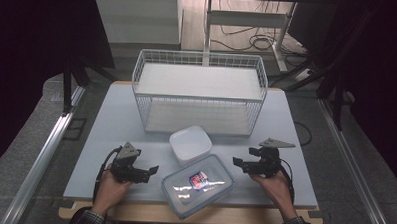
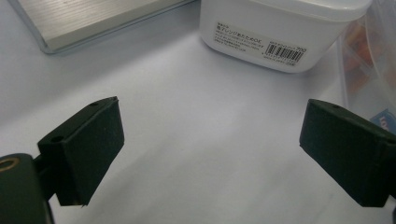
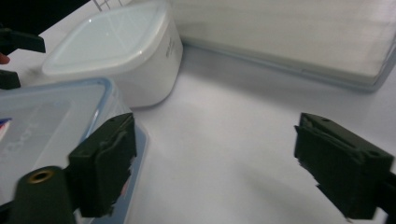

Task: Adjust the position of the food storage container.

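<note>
On the grey worktop (image 1: 111, 114) a white wire basket rack (image 1: 199, 92) stands at the far middle, its two shelves bare. Near of it sits a white square tub (image 1: 190, 144) with its lid on, so what is inside cannot be told. Touching or just beside the tub's near right side lies the clear lidded box (image 1: 198, 184), the larger of the two; it is set askew, its long axis running from near left to far right, and through its lid a small red, white and blue packet (image 1: 198, 180) shows. This box lies between the two hands: the left tool (image 1: 152, 169) is just off its left corner, pointing right at it, and the right tool (image 1: 238, 163) is just off its far right corner, pointing left. The right one looks a shade nearer; in the right gripper view one jaw already overlaps the box's blue-edged rim. Both tools stand with jaws wide apart and nothing between them. A grasp from either side, I judge, would take the box across its short width.
</note>
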`<action>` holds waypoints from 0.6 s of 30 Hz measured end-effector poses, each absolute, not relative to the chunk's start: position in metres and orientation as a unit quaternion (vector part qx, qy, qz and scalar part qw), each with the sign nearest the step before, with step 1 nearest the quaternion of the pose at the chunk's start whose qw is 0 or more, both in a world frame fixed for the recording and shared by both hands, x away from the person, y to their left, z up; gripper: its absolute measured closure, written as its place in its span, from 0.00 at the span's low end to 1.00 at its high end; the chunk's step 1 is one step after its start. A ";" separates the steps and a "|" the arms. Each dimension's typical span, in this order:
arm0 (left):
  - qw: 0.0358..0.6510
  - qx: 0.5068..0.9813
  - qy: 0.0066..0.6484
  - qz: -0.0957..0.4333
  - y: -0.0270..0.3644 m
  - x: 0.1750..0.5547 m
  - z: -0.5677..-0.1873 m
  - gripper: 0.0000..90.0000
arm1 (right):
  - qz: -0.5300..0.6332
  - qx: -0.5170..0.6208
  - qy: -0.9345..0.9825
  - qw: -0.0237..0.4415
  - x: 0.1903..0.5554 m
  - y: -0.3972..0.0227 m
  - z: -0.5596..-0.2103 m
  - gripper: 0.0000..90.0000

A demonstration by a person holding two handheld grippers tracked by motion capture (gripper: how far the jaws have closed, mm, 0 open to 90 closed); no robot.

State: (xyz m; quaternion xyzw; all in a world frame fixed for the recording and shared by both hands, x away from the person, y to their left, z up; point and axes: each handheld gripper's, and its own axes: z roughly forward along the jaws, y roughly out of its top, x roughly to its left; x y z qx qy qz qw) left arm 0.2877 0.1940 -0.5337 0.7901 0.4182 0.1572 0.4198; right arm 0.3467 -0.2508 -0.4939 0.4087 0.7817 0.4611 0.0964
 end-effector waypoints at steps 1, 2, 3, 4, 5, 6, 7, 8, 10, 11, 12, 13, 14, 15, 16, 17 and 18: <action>0.419 0.791 0.417 0.159 0.194 0.288 -0.534 0.07 | 0.461 0.409 0.782 0.096 0.347 -0.251 -0.494 0.19; 0.416 0.791 0.416 0.164 0.194 0.288 -0.534 0.06 | 0.466 0.402 0.782 0.098 0.348 -0.250 -0.486 0.26; 0.416 0.791 0.418 0.165 0.194 0.289 -0.535 0.06 | 0.467 0.400 0.783 0.100 0.349 -0.250 -0.483 0.28; 0.415 0.790 0.420 0.165 0.195 0.289 -0.535 0.06 | 0.467 0.396 0.785 0.101 0.350 -0.248 -0.479 0.31; 0.415 0.790 0.420 0.165 0.195 0.289 -0.535 0.06 | 0.465 0.391 0.788 0.099 0.352 -0.245 -0.475 0.35; 0.415 0.790 0.421 0.164 0.195 0.289 -0.535 0.06 | 0.465 0.391 0.788 0.099 0.352 -0.245 -0.475 0.35; 0.416 0.789 0.422 0.164 0.196 0.289 -0.535 0.06 | 0.461 0.384 0.794 0.100 0.353 -0.243 -0.470 0.39; 0.416 0.789 0.422 0.166 0.196 0.289 -0.535 0.06 | 0.450 0.369 0.806 0.102 0.358 -0.234 -0.461 0.48; 0.416 0.788 0.421 0.168 0.196 0.289 -0.535 0.05 | 0.445 0.362 0.813 0.101 0.360 -0.229 -0.458 0.51; 0.418 0.788 0.420 0.169 0.196 0.289 -0.535 0.05 | 0.438 0.350 0.821 0.105 0.364 -0.217 -0.452 0.57; 0.418 0.788 0.420 0.169 0.196 0.289 -0.535 0.05 | 0.438 0.350 0.821 0.105 0.364 -0.217 -0.452 0.57; 0.417 0.788 0.420 0.170 0.196 0.289 -0.535 0.05 | 0.434 0.337 0.829 0.105 0.368 -0.204 -0.447 0.64; 0.417 0.788 0.420 0.170 0.196 0.289 -0.535 0.05 | 0.433 0.332 0.832 0.105 0.370 -0.199 -0.445 0.67; 0.415 0.789 0.420 0.170 0.196 0.289 -0.535 0.05 | 0.431 0.321 0.837 0.103 0.372 -0.192 -0.443 0.72; 0.415 0.789 0.420 0.170 0.196 0.289 -0.535 0.05 | 0.431 0.321 0.837 0.103 0.372 -0.192 -0.443 0.72; 0.414 0.789 0.420 0.170 0.196 0.289 -0.535 0.05 | 0.426 0.314 0.842 0.101 0.373 -0.185 -0.442 0.76; 0.414 0.790 0.420 0.169 0.196 0.289 -0.535 0.05 | 0.422 0.285 0.855 0.098 0.377 -0.168 -0.440 0.83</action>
